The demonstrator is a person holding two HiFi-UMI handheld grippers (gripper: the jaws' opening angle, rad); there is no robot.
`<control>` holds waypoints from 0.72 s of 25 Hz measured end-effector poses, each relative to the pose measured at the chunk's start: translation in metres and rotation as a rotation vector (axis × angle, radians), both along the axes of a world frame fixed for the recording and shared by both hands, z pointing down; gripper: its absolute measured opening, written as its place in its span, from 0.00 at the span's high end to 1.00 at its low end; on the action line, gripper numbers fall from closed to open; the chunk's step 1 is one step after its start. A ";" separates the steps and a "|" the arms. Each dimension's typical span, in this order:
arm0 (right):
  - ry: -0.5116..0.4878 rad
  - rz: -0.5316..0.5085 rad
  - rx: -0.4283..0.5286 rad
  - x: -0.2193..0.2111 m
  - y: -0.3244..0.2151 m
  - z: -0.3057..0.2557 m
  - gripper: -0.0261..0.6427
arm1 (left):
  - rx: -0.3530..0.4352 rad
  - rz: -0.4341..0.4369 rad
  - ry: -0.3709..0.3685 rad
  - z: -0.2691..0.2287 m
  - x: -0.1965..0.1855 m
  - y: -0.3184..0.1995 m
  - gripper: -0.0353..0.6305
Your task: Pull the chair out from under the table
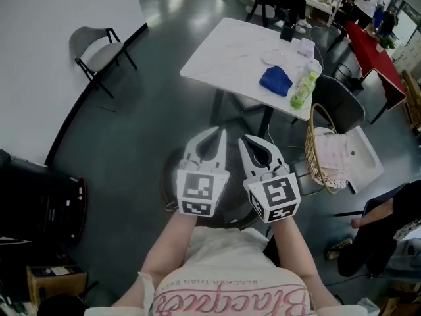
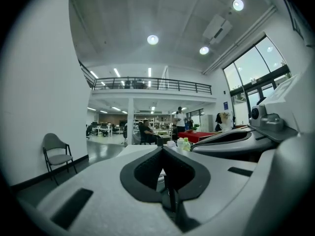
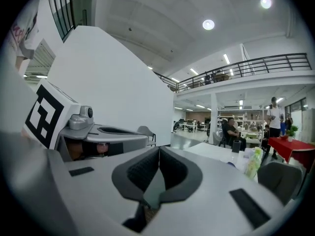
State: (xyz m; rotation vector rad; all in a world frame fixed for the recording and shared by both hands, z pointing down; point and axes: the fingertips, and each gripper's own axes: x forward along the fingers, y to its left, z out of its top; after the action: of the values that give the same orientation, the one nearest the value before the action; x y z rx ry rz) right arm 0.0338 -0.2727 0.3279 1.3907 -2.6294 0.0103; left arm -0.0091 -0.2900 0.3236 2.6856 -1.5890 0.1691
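Observation:
A dark chair [image 1: 342,103] stands tucked against the right side of the white table [image 1: 223,51]; its back also shows low at the right of the right gripper view [image 3: 280,178]. My left gripper [image 1: 221,131] and right gripper [image 1: 242,139] hover side by side in front of me, short of the table and well left of the chair. Both are shut with nothing between the jaws. In the left gripper view the left gripper [image 2: 161,149] has its tips together, and the same holds for the right gripper [image 3: 158,149] in its own view.
On the table lie a blue cloth [image 1: 276,81] and a green bottle [image 1: 304,87]. A wicker basket [image 1: 319,147] stands beside the chair. A grey folding chair [image 1: 92,48] stands by the white wall. Black equipment [image 1: 39,203] is at left, a seated person [image 1: 381,229] at right.

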 end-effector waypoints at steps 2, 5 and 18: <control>-0.015 -0.006 0.007 -0.001 0.001 -0.002 0.96 | 0.002 0.006 -0.002 0.000 0.002 0.002 0.94; -0.010 -0.020 0.018 -0.005 0.004 -0.003 0.96 | 0.003 0.012 -0.005 0.001 0.002 0.004 0.94; -0.003 -0.006 0.019 -0.006 0.009 -0.002 0.96 | 0.014 0.047 -0.016 -0.001 0.006 0.010 0.94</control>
State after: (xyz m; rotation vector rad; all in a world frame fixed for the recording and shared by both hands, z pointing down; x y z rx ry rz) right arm 0.0276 -0.2634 0.3256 1.3894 -2.6429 -0.0129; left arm -0.0036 -0.2804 0.3222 2.7406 -1.5374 0.1806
